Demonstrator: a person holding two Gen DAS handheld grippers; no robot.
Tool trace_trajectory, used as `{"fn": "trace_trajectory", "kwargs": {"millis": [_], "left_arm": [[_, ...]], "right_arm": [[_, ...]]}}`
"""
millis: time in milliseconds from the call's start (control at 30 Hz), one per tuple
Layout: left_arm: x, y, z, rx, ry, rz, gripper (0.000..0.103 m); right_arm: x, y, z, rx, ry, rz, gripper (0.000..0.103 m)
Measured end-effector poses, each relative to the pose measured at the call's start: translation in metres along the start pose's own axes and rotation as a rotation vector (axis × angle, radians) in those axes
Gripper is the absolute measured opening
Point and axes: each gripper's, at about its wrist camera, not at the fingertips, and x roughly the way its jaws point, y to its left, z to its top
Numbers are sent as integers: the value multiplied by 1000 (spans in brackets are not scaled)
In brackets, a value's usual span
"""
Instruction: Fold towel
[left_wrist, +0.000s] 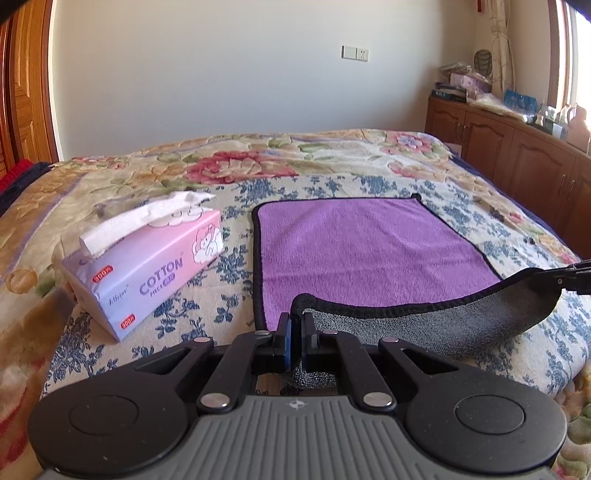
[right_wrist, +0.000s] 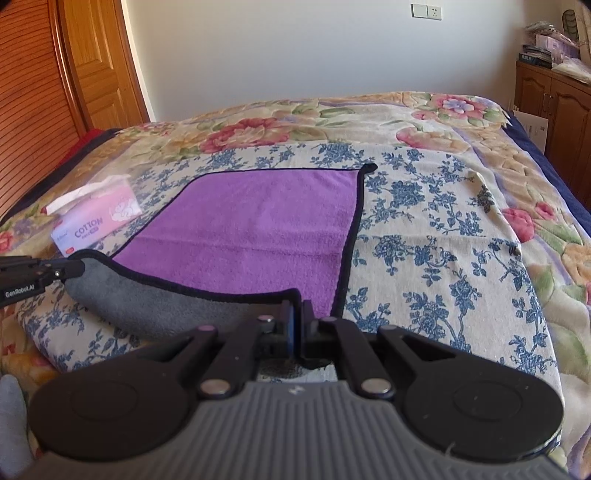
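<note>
Both tongs, left tongs (left_wrist: 295, 325) and right tongs (right_wrist: 296, 314), pinch the towel's (left_wrist: 369, 251) near corners, lifted off the bed (left_wrist: 369, 155), grey underside showing, ready to fold forward.

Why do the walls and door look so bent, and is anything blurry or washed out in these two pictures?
Left wrist view: fisheye bending bows the door frame; the window glares white; the towel is sharp. Right wrist view: the door curves too; the tissue box looks soft near the rim; the tongs are evenly lit.
</note>
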Motion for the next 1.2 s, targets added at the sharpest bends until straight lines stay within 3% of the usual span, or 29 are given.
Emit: {"fn": "trace_trajectory", "kwargs": {"millis": [633,1200], "left_arm": [[-1,5,15,-29,-43,-3,6],[27,8,32,-27,-57,-9,5]], "right_arm": [[3,-2,16,-10,-71,1,4],[29,-3,33,-52,-91,-10,4]]}}
